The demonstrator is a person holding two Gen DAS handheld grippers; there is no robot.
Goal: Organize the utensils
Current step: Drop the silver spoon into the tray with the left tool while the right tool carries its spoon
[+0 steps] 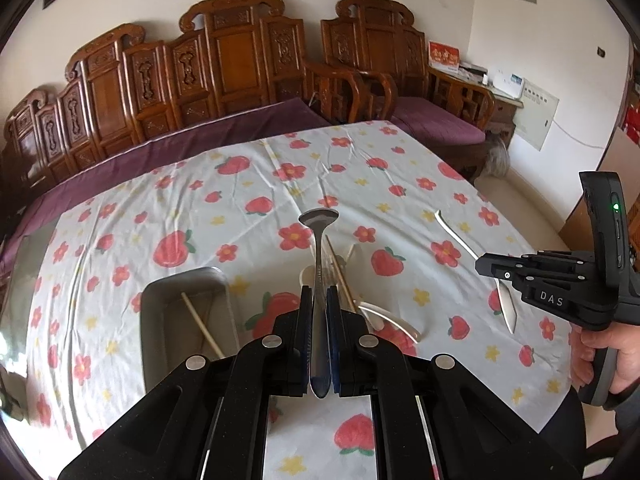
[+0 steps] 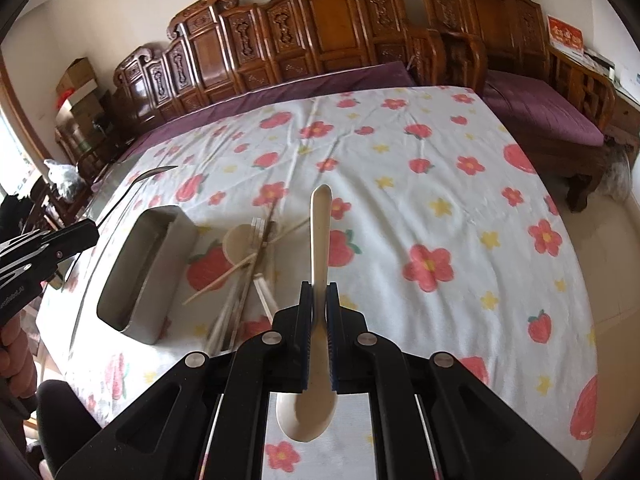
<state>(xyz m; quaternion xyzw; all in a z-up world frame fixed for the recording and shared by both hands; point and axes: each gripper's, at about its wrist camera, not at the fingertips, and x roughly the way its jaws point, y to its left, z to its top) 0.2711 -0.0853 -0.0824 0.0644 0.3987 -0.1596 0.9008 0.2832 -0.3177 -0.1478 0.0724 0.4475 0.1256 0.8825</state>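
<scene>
Utensils are in both grippers: the left gripper (image 1: 319, 320) jaws clamp a slim steel spoon (image 1: 319, 264), the right gripper (image 2: 319, 332) jaws a cream ceramic spoon (image 2: 320, 232), above the counter. Either smooth handle could pivot or slip before reaching the grey rectangular metal tray (image 1: 160, 320).

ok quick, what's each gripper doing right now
Left gripper: shut on a metal spoon.
Right gripper: shut on a white spoon.

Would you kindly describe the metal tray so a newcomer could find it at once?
On the flower-print tablecloth, look left of the utensil pile. The metal tray is a deep grey rectangular box with rounded corners, the only container on the cloth, holding one pale chopstick.
</scene>
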